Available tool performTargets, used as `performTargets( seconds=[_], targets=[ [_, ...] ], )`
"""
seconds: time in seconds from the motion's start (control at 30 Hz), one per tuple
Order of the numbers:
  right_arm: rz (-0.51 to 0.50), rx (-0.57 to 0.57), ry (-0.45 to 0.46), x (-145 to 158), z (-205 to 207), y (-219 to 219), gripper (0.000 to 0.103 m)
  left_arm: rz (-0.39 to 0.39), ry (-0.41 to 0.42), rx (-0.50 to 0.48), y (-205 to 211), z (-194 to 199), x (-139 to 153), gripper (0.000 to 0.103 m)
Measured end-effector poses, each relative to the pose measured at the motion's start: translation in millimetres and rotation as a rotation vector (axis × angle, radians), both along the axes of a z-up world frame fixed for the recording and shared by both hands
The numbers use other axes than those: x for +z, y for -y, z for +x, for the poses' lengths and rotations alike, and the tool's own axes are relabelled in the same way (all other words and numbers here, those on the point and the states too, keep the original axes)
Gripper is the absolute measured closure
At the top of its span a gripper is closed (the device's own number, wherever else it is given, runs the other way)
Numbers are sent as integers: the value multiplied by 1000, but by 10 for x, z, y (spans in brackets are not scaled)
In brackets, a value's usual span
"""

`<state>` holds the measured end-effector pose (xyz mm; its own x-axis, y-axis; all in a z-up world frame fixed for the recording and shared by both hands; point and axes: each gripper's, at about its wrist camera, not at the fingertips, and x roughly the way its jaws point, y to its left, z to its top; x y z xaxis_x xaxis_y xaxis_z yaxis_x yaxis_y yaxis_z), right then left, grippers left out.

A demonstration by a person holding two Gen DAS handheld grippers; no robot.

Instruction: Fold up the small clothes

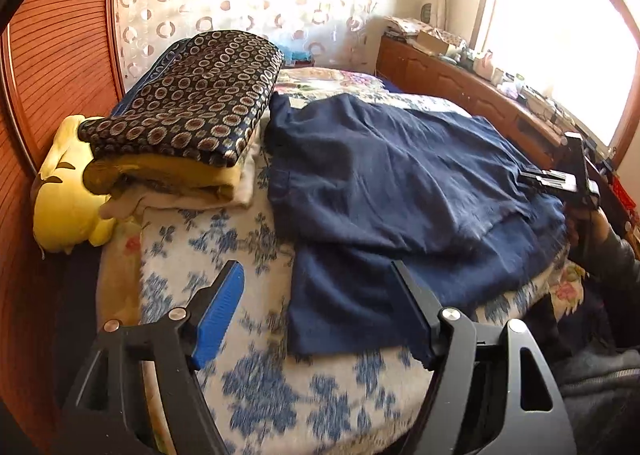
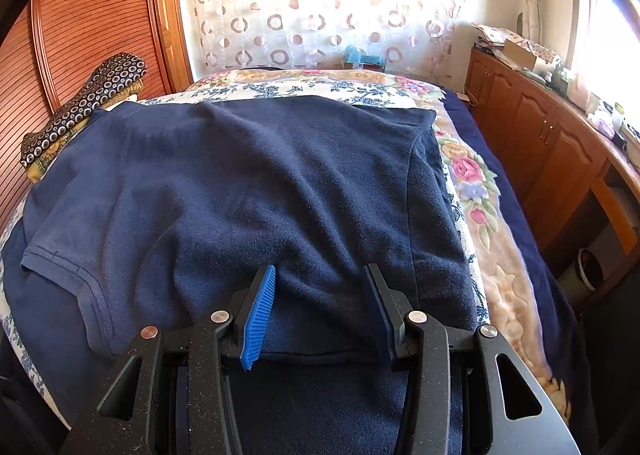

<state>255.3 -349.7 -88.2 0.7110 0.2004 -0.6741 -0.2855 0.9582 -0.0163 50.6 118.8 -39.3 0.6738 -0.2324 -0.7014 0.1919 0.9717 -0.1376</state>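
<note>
A navy blue T-shirt (image 1: pixel 384 175) lies spread on the floral bedcover (image 1: pixel 224 275), with one part folded over the rest. My left gripper (image 1: pixel 316 267) hovers open over the shirt's near left corner, and nothing sits between its fingers. In the right wrist view the shirt (image 2: pixel 256 183) fills the bed, a short sleeve (image 2: pixel 80 255) pointing left. My right gripper (image 2: pixel 321 269) stands low over the shirt's near edge, its jaws apart, with flat cloth showing between the pads. From the left wrist view that right gripper (image 1: pixel 548 179) is at the shirt's right edge, held by a hand (image 1: pixel 592 223).
A stack of folded blankets topped by a dark ring-patterned cloth (image 1: pixel 188 103) lies left of the shirt, with a yellow plush toy (image 1: pixel 68 207) beside it. A wooden wardrobe (image 2: pixel 92 15) stands on the left. A cluttered wooden cabinet (image 2: pixel 540 135) runs along the right under the window.
</note>
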Motion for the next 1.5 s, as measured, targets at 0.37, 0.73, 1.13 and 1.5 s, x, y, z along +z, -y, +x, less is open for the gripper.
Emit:
performTargets(
  seconds=[0.37, 0.73, 1.13, 1.5],
  targets=[
    [18, -3, 1, 0, -3, 40, 56, -12, -29, 70, 111, 648, -232, 29],
    [49, 1, -4, -2, 19, 86, 54, 21, -77, 89, 184, 871, -437, 29],
    [139, -74, 6, 151, 20, 440, 52, 64, -73, 113, 241, 905, -502, 29],
    [71, -50, -39, 111, 143, 321, 52, 72, -73, 115, 258, 923, -508, 29]
  ],
)
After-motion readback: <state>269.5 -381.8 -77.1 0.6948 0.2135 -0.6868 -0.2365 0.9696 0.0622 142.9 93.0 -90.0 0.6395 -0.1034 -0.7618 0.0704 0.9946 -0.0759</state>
